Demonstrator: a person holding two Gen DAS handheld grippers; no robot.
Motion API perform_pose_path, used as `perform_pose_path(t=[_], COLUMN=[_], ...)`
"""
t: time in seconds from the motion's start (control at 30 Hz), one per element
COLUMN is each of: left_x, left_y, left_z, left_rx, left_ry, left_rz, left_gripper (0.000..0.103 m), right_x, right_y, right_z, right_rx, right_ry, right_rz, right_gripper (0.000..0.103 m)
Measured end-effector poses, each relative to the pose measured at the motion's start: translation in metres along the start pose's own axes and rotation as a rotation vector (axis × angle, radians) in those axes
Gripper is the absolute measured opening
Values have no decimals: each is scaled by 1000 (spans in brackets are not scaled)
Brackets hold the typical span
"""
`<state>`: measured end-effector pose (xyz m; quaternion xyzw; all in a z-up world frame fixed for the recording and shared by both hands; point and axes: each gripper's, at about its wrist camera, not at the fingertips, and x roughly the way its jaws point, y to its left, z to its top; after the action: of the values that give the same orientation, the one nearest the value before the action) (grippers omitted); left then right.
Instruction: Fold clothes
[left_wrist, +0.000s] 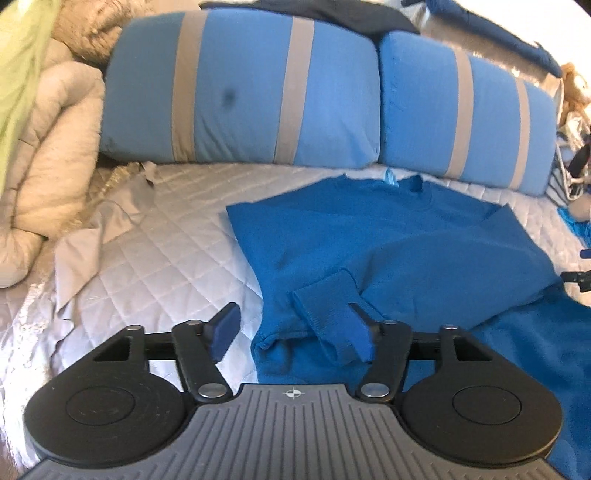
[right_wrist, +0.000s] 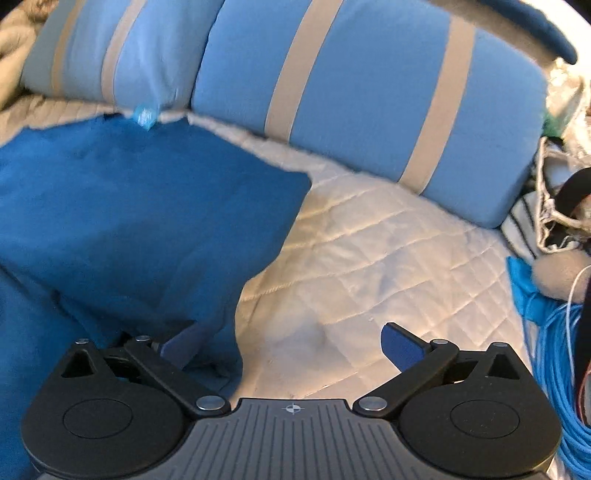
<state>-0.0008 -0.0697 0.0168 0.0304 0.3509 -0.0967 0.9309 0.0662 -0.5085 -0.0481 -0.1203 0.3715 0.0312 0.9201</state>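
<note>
Left gripper (left_wrist: 295, 325) jaws wide, sweater (left_wrist: 388, 236) cuff (left_wrist: 328, 314) draped on its right finger | right gripper (right_wrist: 291, 343) jaws wide, straddling hem edge | left nearer.

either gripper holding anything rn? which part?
Nothing held. Left gripper is open; the blue sweater's sleeve cuff drapes over one finger, not pinched. Right gripper is open at the sweater's edge.

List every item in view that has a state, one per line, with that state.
Left gripper: jaws open, holding nothing.
Right gripper: jaws open, holding nothing.
Blue sweater: lying on the bed, partly folded, sleeve laid across its body.
Sleeve cuff: resting loose between the left jaws.
Grey cloth: crumpled, unfolded.
Striped pillows: propped side by side.
</note>
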Motion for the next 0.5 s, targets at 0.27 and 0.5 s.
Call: perform_pose_path(t=[0.27,0.5], left_x=[-40,-84], left_y=[-8,-15], left_z=[-3,-5], left_rx=[0,36], left_ry=[-57,-105], left_rz=[0,-1], left_gripper=[71,72], right_x=[-45,-119], right_y=[-19,-37], right_z=[7,2], right_rx=[113,163], right_ry=[-60,-175], right_rz=[21,52], right_gripper=[103,103])
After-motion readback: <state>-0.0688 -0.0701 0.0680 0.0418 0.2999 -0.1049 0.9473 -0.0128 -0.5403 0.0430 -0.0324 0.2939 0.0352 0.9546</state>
